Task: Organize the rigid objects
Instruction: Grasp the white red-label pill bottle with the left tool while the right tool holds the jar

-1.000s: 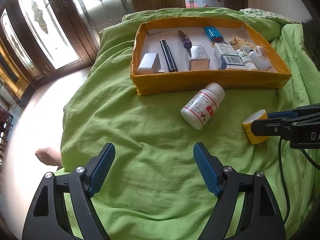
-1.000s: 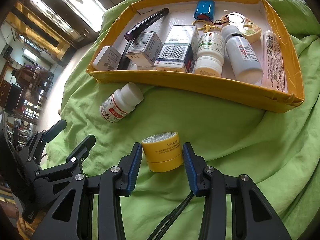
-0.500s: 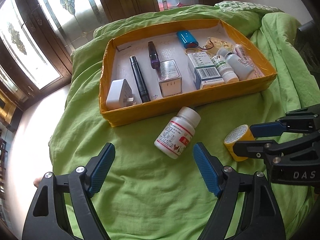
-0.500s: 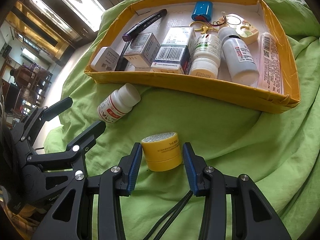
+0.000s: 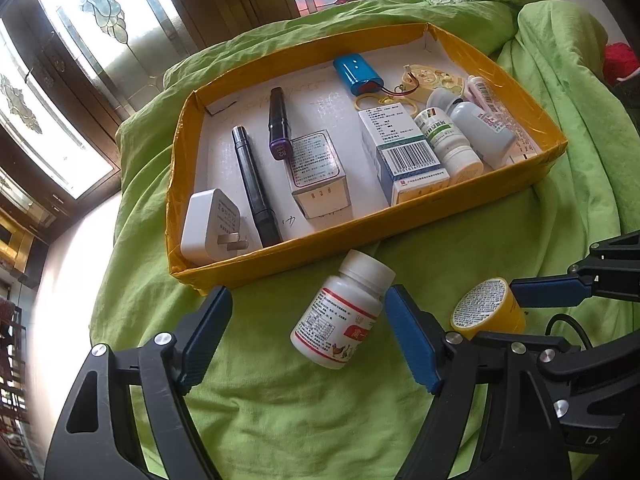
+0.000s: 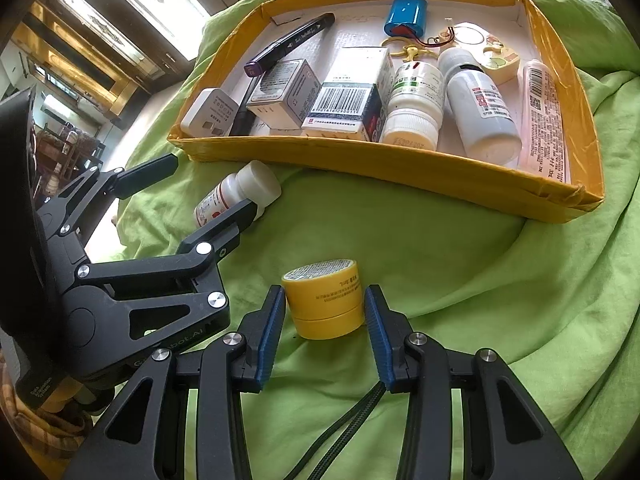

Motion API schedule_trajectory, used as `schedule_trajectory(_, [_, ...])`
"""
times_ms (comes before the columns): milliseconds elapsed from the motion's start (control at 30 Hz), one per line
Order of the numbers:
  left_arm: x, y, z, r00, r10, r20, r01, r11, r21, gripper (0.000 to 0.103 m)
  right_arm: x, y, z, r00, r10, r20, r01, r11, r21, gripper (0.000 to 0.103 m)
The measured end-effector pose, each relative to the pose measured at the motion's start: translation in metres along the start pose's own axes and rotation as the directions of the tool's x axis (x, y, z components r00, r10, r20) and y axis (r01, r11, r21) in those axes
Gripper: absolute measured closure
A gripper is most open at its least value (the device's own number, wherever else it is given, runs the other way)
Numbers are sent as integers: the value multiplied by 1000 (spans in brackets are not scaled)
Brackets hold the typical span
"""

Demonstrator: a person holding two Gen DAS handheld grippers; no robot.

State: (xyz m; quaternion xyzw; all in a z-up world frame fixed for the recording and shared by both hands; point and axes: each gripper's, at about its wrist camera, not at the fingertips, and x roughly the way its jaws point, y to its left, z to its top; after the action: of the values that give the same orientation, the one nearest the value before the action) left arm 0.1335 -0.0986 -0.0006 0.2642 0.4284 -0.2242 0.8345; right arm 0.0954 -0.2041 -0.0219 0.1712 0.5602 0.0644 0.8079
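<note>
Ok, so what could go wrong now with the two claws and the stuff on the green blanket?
The white bottle lies on its side, off-centre between the jaws of the left claw, which have just been closing; one pad may nudge it so it rolls on the soft green blanket. The right claw, shut on the yellow jar, sits close by, so the claws might bump.

I'm working in a home, by the look of it a bedroom or sitting room. Under my view lies a rumpled green bedsheet (image 5: pixel 280 408), soft and creased like bedding. Behind it stand dark wooden doors (image 5: pixel 168 12) with leaded, patterned glass panes (image 5: pixel 100 12). In the right wrist view I see gilded wood trim (image 6: pixel 80 52) and furniture in a farther room.
</note>
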Motion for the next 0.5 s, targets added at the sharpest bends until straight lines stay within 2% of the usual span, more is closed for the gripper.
schedule_trajectory(100, [2,-5,0,1000,-9,-2,9,1000,8,50,1,1,0,1000,-9,-1,9,1000,-5,66])
schedule_trajectory(133, [2,-6,0,1000,-20,-2,20,1000,8,61,1,1,0,1000,-7,-2,7,1000,-3,66])
schedule_trajectory(167, [3,-8,0,1000,-27,-5,27,1000,5,68,2,1,0,1000,-8,-3,8,1000,-3,66])
schedule_trajectory(500, [-7,-6,-8,999,-40,1,40,999,-34,70,4,2,-2,1000,-6,-1,6,1000,1,66])
